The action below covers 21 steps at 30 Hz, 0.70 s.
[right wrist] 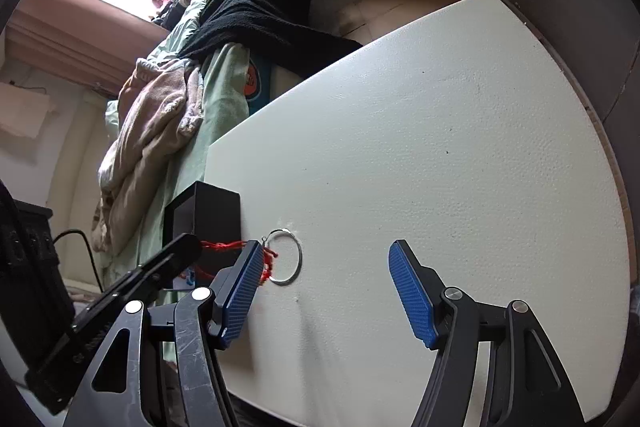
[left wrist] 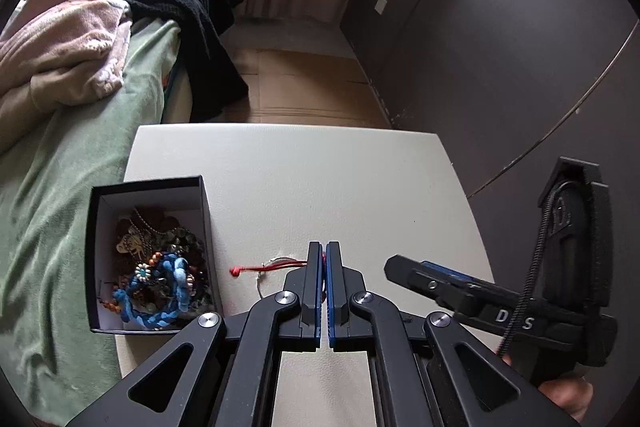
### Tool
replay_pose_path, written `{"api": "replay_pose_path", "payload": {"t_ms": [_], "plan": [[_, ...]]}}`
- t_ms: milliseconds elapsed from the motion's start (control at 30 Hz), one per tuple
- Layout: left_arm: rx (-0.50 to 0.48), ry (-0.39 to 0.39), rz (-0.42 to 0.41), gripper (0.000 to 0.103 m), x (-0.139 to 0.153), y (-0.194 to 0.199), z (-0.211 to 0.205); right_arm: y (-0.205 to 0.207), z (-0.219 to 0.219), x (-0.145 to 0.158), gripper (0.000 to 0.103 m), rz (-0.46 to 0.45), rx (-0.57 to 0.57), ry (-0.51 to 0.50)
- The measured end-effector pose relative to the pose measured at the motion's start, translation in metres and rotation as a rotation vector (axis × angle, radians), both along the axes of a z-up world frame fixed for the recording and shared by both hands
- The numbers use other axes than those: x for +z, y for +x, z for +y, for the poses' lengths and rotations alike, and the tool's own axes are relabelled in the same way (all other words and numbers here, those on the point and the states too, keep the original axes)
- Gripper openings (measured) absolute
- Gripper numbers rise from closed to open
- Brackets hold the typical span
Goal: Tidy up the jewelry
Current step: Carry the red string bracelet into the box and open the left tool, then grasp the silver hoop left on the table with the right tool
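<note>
Left gripper jaws clamp the red cord bracelet; right gripper jaws gape over bare table.

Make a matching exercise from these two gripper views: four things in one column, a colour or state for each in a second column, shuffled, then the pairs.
Things
1. left gripper
2. right gripper
3. black box
4. red cord bracelet

States
A. fingers apart, nothing between them
B. holds a heap of jewelry
C. lies on the white table, one end pinched
D. fingers shut on a cord

Pairs: 1-D, 2-A, 3-B, 4-C
</note>
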State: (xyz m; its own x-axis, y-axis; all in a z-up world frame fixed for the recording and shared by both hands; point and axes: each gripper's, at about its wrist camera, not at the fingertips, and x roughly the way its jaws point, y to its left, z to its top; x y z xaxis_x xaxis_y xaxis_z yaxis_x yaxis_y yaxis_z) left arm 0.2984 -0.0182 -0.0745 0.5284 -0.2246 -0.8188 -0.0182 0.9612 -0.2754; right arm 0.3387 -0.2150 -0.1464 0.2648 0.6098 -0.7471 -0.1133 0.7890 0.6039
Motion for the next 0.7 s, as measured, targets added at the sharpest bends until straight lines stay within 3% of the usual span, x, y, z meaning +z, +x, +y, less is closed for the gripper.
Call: {"api": "replay_pose_path", "payload": {"t_ms": [200,467,700], "plan": [[0.042,0.014,-0.049,0.001,0.019,-0.01,0.025,-0.001,0.021,-0.001,0.066,-0.003,0.029,-0.014],[0.11,-0.002,-0.076,0.001,0.027,-0.023,0.069,0.0,0.06,-0.007,0.046,0.013,0.104,0.012],[0.14,-0.038,-0.077,0.001,0.022,-0.032,0.099,0.006,0.089,-0.031,0.045,0.105,0.125,0.013]]}}
